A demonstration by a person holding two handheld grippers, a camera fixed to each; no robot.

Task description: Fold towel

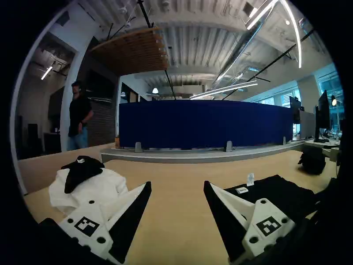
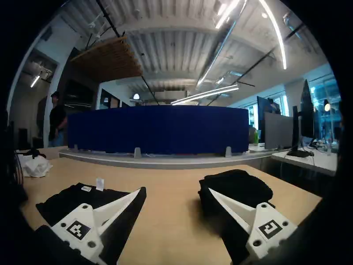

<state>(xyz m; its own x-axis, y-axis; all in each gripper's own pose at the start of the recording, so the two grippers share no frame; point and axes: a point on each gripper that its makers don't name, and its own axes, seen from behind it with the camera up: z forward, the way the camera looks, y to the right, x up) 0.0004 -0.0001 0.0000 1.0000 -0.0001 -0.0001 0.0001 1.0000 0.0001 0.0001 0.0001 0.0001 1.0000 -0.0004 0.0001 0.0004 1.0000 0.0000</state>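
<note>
A flat black towel (image 1: 282, 194) with small white tags lies on the wooden table, just right of my left gripper (image 1: 176, 184). The same towel (image 2: 75, 198) lies left of my right gripper (image 2: 176, 191). Both grippers hover low over bare tabletop, open, with nothing between their fingers. A stack of folded black cloth (image 2: 238, 185) sits just behind the right finger of my right gripper. A white cloth pile (image 1: 95, 190) with a black piece (image 1: 81, 170) on top lies by my left gripper's left finger.
A blue partition (image 1: 198, 123) on a grey base runs along the table's far edge. A person (image 1: 79, 117) stands far left. Desks with monitors (image 2: 304, 119) are at the right. The white pile (image 2: 35, 167) also lies at the table's left end.
</note>
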